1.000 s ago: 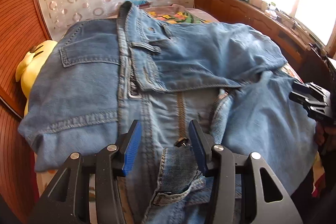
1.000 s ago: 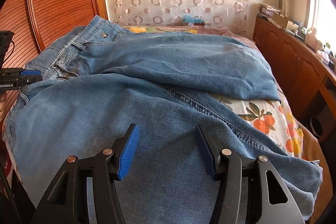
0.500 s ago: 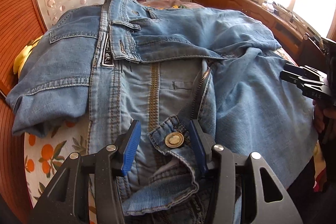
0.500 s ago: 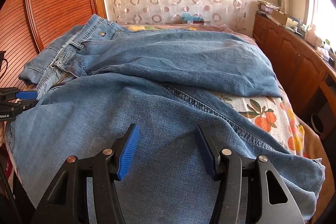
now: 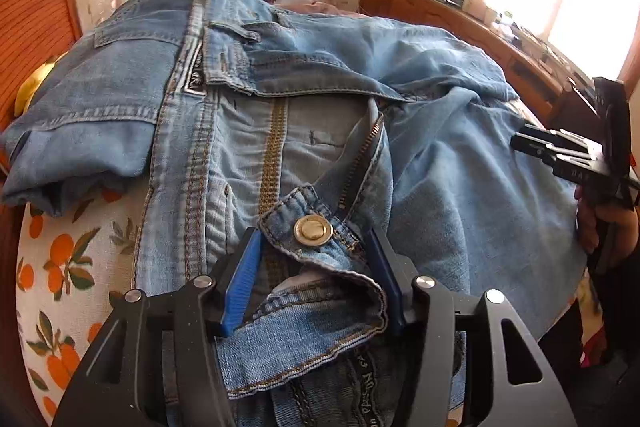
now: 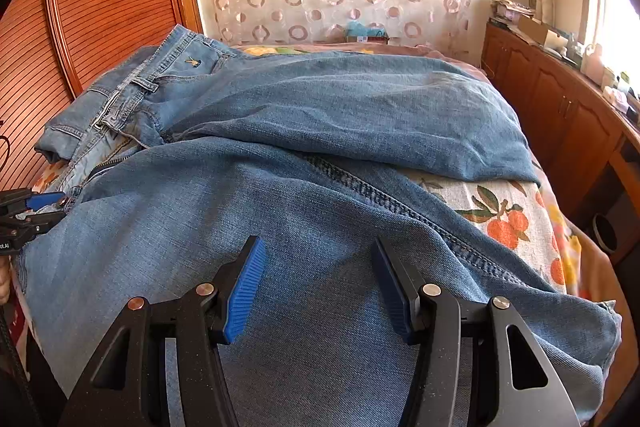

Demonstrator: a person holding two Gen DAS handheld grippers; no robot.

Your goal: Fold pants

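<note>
Jeans (image 5: 328, 131) spread across bed (image 5: 68, 259), fly unzipped. Left gripper (image 5: 314, 259) over the waistband, jaws partly open and just widened, metal button (image 5: 313, 230) and waistband flap between them, not pinched. Right gripper (image 6: 320, 279) above a denim leg, jaws partly open, holding nothing.

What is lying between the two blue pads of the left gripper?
In the left wrist view, the jeans' waistband corner with its metal button lies between the left gripper's open pads.
</note>
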